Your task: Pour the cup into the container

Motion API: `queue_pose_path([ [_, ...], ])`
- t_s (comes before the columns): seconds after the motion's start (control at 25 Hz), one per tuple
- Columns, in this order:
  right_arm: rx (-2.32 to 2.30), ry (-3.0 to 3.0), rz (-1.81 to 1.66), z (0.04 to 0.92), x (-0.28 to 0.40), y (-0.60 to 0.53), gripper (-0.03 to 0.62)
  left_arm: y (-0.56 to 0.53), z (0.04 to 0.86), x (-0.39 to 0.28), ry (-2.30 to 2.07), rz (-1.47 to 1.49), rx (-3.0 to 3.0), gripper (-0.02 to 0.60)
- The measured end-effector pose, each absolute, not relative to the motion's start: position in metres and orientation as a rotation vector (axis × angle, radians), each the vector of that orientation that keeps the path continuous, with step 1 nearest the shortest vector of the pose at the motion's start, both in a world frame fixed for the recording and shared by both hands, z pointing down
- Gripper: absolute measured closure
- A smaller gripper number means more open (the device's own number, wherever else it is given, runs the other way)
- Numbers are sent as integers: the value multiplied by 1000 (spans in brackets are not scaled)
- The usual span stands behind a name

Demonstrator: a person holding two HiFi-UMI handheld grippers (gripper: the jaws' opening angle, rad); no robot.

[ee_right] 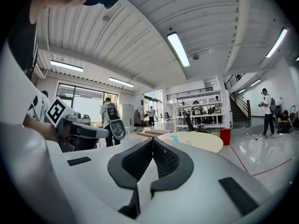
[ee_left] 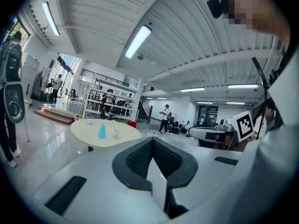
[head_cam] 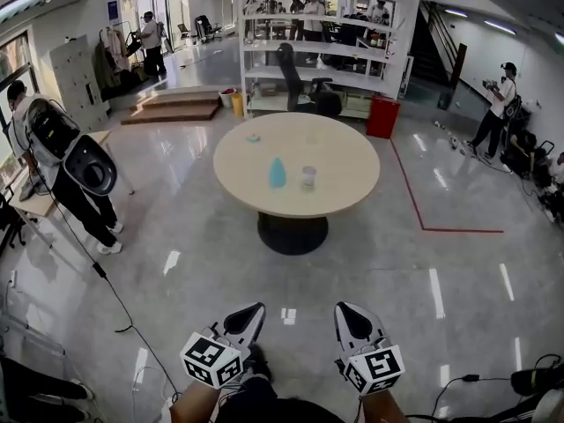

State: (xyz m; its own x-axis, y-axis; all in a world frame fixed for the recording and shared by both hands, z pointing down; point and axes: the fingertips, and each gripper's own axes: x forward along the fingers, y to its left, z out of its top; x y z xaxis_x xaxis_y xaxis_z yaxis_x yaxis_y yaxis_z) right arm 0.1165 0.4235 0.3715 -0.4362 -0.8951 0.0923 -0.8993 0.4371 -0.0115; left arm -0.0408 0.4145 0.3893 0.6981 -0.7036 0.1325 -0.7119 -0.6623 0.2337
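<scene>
Far ahead on a round beige table (head_cam: pixel 339 161) stand a light blue vessel (head_cam: pixel 278 174) and, just to its right, a small clear container (head_cam: pixel 307 178). From the left gripper view they show as the small blue vessel (ee_left: pixel 102 131) and clear container (ee_left: pixel 115 133). Only the blue vessel (ee_right: pixel 175 137) is plain in the right gripper view. Both grippers hang low near my body, well short of the table. My left gripper (head_cam: pixel 253 310) (ee_left: pixel 152 141) is shut with nothing in it. My right gripper (head_cam: pixel 347 310) (ee_right: pixel 153 141) is shut and empty too.
A small pale object (head_cam: pixel 253 137) lies at the table's far left. A person with a backpack (head_cam: pixel 48 139) stands at the left, and a cable (head_cam: pixel 106 280) runs over the glossy floor. Behind the table are a black chair (head_cam: pixel 300 82), shelves and a red bin (head_cam: pixel 383 117). A red floor line (head_cam: pixel 414 205) runs at the right.
</scene>
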Motion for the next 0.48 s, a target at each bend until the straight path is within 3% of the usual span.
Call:
queue_pose_path([
  [0.48, 1721, -2598, 146, 370, 92, 215, 589, 202, 382, -77, -1018, -11, 2728, 581],
])
